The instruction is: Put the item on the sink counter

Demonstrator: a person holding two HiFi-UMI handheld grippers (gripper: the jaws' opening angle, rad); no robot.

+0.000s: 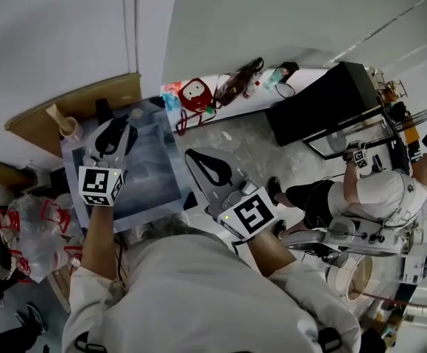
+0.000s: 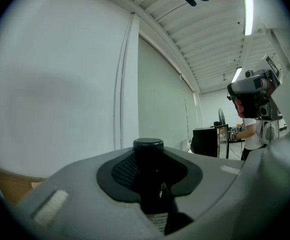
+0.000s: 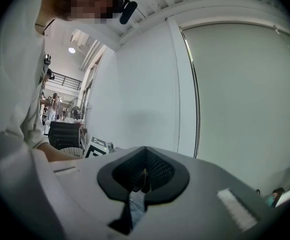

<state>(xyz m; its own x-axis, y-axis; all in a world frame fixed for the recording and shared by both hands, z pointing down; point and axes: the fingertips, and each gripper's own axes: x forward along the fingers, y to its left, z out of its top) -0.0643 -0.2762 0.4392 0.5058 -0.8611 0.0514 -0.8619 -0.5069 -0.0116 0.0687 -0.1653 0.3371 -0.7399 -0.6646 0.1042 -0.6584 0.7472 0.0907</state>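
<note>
Left gripper (image 1: 118, 132) jaws part open, clamped on one dark capped bottle (image 2: 148, 176). Bottle upright, held over sink (image 1: 158, 164).
Right gripper (image 1: 202, 160) jaws closed, nothing between them, just right of sink.
Count: two grippers, one bottle, one sink.
Second person (image 1: 375, 193) seated at far right.

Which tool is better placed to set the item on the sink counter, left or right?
Left. The left tool grips the dark bottle and hangs over the sink; the right tool is shut, empty and beside the sink, over the floor.
</note>
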